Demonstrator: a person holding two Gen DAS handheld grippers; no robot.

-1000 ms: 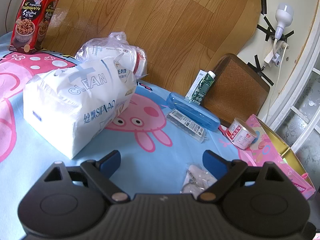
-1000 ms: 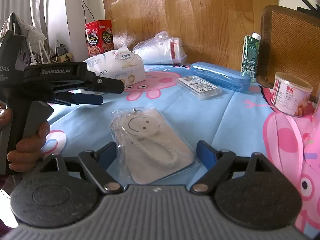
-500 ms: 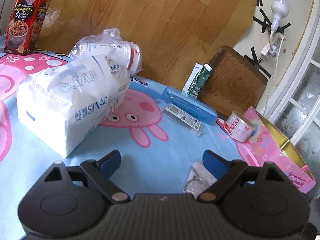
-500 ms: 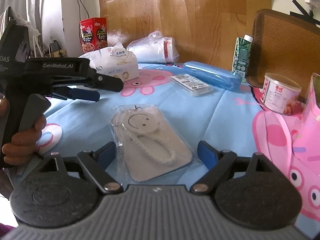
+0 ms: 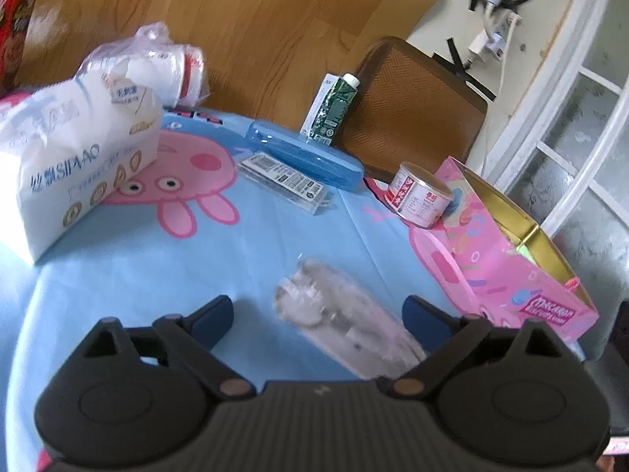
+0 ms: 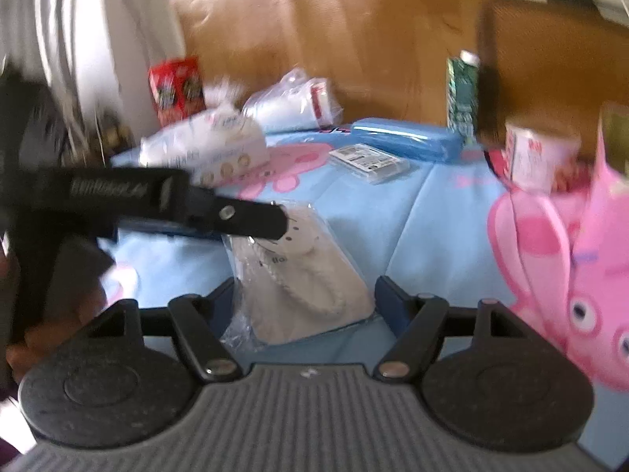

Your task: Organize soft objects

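Observation:
A white soft pouch with a smiley disc, sealed in clear plastic (image 6: pixel 298 287), lies on the blue cartoon tablecloth (image 5: pixel 118 275). My right gripper (image 6: pixel 308 303) straddles its near end; the jaws are closing, and the pads stand at the wrap's edges without clearly squeezing it. In the left wrist view the pouch (image 5: pixel 334 314) lies between the fingers of my left gripper (image 5: pixel 319 314), whose jaws are opening wide. The left gripper's fingertip (image 6: pixel 271 222) hangs over the pouch's far end. A white tissue pack (image 5: pixel 78 157) sits at the far left.
A bag of white rolls (image 5: pixel 165 67), red snack box (image 6: pixel 177 86), blue case (image 5: pixel 302 157), clear labelled box (image 5: pixel 283 181), green carton (image 5: pixel 334 106) and tin can (image 5: pixel 420 196) line the back. An open pink box (image 5: pixel 511 267) stands right. A chair back (image 5: pixel 409 110) rises behind.
The left gripper swung right, so the pouch now lies between its fingers and its fingertip reaches over the pouch. The right jaws narrowed around the pouch's near end.

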